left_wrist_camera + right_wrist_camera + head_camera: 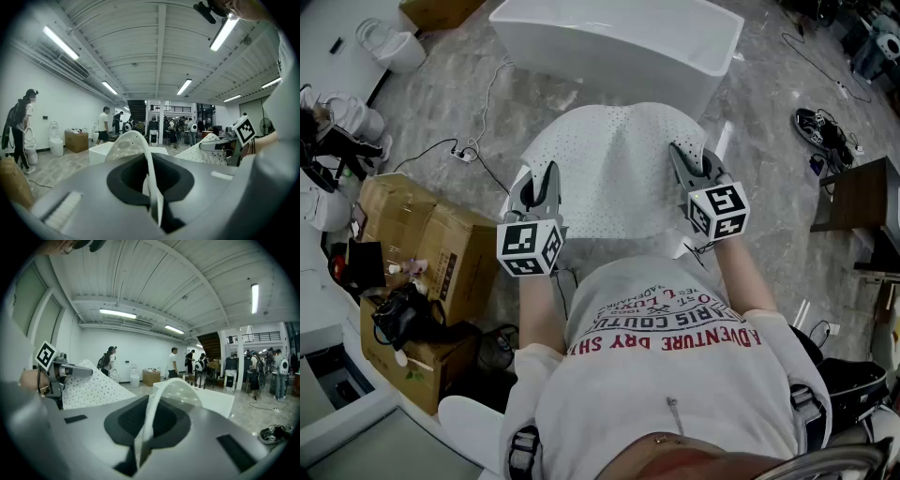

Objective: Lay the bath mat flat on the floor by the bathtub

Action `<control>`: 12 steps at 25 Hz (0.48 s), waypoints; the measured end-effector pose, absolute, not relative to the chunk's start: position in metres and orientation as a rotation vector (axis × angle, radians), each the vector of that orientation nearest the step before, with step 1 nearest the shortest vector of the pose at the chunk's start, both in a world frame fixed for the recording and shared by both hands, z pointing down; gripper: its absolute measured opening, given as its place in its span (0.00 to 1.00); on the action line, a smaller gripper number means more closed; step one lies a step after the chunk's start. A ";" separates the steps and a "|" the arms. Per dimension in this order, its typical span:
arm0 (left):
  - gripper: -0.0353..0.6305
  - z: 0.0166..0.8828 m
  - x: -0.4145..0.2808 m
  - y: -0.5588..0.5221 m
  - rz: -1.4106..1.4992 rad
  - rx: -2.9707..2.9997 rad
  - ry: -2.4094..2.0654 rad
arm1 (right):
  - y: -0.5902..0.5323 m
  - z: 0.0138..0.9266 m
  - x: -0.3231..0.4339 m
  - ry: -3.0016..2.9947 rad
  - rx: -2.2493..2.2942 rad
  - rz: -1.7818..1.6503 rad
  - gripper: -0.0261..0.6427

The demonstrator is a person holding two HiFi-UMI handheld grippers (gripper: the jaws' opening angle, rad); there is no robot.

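Right under the head camera is my own white shirt (675, 375), and beyond it everything is placed around the bathtub (619, 42), the biggest thing in view. It stands crosswise ahead of me on the grey floor (769, 187).

On the near side of the bathtub, between it and me, the bath mat (614, 173) hangs in the air, not yet down. It is a broad white sheet dotted with small holes. Its far edge droops toward the bathtub's near wall, and I cannot tell whether it touches the floor there.

My left gripper (548, 178) pinches the mat's near edge at the corner to the bathtub's left end, and my right gripper (680, 155) pinches the corner toward its right end. In each gripper view the fingers are pressed together on a thin strip of that edge, which curls up out of them in a springy arc.

From that curl and the sag between my hands, I judge the mat light, soft and rubbery, with enough body to hold a bow but none to stay flat unaided. The edge is thin and looks smooth, so it may creep out of a pinch. Holding the two near corners wide apart seems the right grip. That keeps the sheet spread while it goes down beside the bathtub.
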State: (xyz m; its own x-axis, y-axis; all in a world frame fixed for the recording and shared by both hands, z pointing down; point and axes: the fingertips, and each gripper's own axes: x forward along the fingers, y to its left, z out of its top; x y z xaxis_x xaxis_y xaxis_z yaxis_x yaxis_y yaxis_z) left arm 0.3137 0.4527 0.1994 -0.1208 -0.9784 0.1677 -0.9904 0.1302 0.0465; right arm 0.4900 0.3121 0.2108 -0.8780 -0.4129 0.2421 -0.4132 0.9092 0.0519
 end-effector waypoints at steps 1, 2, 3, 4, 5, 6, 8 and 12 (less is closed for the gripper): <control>0.08 0.199 0.313 0.453 0.115 1.971 -2.237 | 0.312 0.211 0.490 -2.823 0.623 0.007 0.06; 0.08 0.199 0.312 0.453 0.116 1.970 -2.236 | 0.312 0.211 0.490 -2.823 0.624 0.010 0.06; 0.08 0.200 0.311 0.453 0.117 1.970 -2.235 | 0.312 0.211 0.490 -2.822 0.625 0.013 0.06; 0.08 0.200 0.310 0.452 0.118 1.969 -2.235 | 0.312 0.212 0.489 -2.822 0.625 0.013 0.06; 0.08 0.200 0.309 0.452 0.118 1.968 -2.235 | 0.312 0.212 0.489 -2.820 0.624 0.012 0.06; 0.08 0.200 0.309 0.452 0.120 1.968 -2.234 | 0.312 0.213 0.488 -2.819 0.623 0.012 0.06; 0.08 0.202 0.309 0.450 0.123 1.969 -2.229 | 0.312 0.215 0.488 -2.814 0.623 0.018 0.06; 0.08 0.204 0.307 0.449 0.122 1.964 -2.219 | 0.310 0.219 0.488 -2.801 0.634 0.057 0.06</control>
State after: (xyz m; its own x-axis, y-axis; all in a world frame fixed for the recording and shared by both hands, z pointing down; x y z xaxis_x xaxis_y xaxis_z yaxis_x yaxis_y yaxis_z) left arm 0.3070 0.4485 0.2040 -0.1143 -0.9761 0.1850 -0.9905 0.1263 0.0545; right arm 0.4878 0.3096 0.2193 -0.8682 -0.4176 0.2681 -0.4281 0.9035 0.0210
